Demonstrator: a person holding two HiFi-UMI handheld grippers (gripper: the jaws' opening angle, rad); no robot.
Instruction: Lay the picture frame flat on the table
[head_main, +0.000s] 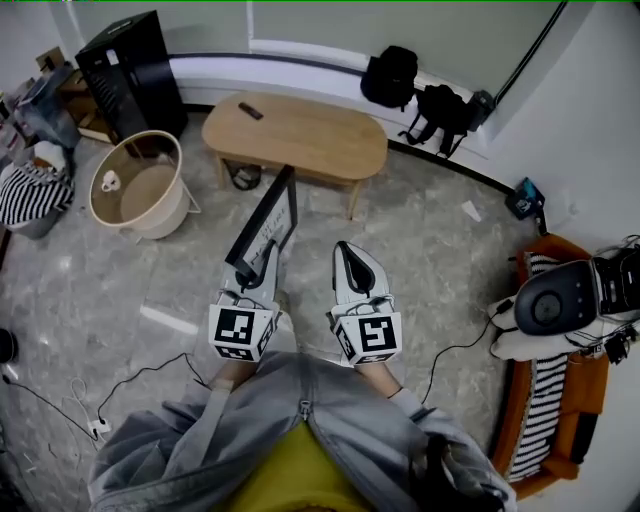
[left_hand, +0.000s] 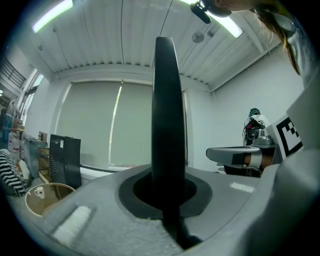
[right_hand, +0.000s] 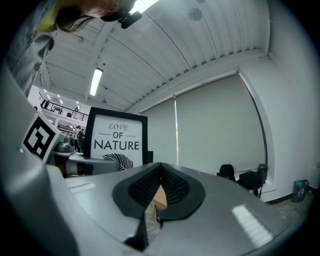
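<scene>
I hold a black picture frame (head_main: 265, 225) with a white "Love of Nature" print upright above the floor, with my left gripper (head_main: 260, 268) shut on its lower edge. In the left gripper view the frame (left_hand: 167, 110) rises edge-on as a dark bar out of the closed jaws (left_hand: 167, 200). My right gripper (head_main: 346, 256) hovers just right of it, shut and empty. In the right gripper view the frame's printed face (right_hand: 117, 140) stands to the left of the closed right gripper (right_hand: 152, 200). The light wooden oval table (head_main: 320, 140) stands beyond the frame.
A small dark object (head_main: 250, 111) lies on the table's left end. A round beige basket (head_main: 140, 185) and a black cabinet (head_main: 130, 65) stand to the left. Black bags (head_main: 390, 75) rest against the far wall. An orange striped seat (head_main: 545, 400) is at right, and cables (head_main: 100, 400) lie on the floor.
</scene>
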